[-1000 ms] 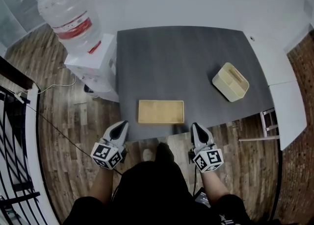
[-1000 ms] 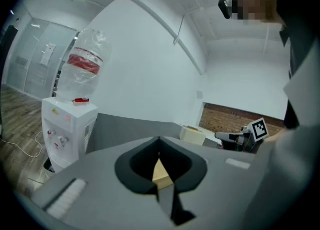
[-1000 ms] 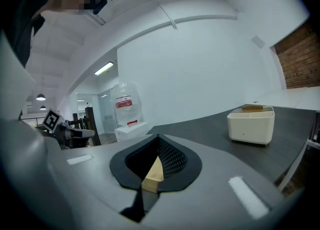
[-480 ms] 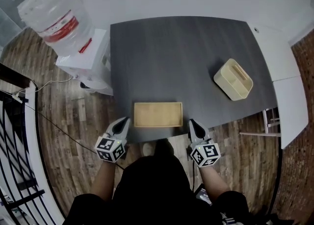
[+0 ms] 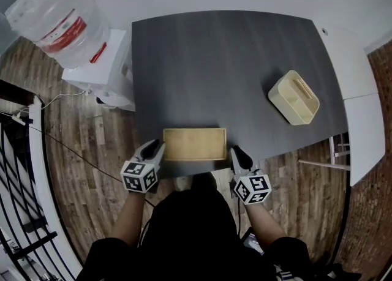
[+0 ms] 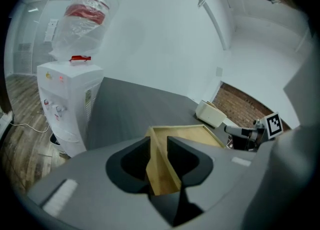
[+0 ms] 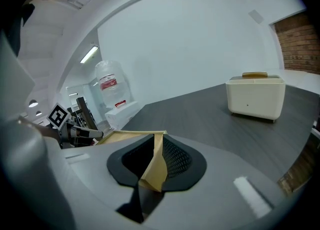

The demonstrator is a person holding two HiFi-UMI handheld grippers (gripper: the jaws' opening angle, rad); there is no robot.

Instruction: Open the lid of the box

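Observation:
A flat, light wooden box point(image 5: 194, 144) lies with its lid down at the front edge of the dark table point(image 5: 226, 53). My left gripper point(image 5: 154, 146) is at the box's near left corner, and its jaws are opening. The left gripper view shows the box's left edge point(image 6: 160, 174) between the left gripper's point(image 6: 159, 146) jaws. My right gripper point(image 5: 237, 152) is at the near right corner, jaws also opening. In the right gripper view, the right gripper point(image 7: 157, 149) has the box's corner point(image 7: 154, 171) standing between its jaws.
A cream caddy with a slot handle point(image 5: 294, 97) stands at the table's right side. A white water dispenser point(image 5: 101, 68) carrying a large bottle point(image 5: 52, 16) is beside the table's left edge. A white table point(image 5: 352, 96) adjoins on the right, and a black railing point(image 5: 15, 212) runs along the far left.
Both grippers have moved forward from just short of the table edge to the box's two near corners. The table and box sit lower in the head view.

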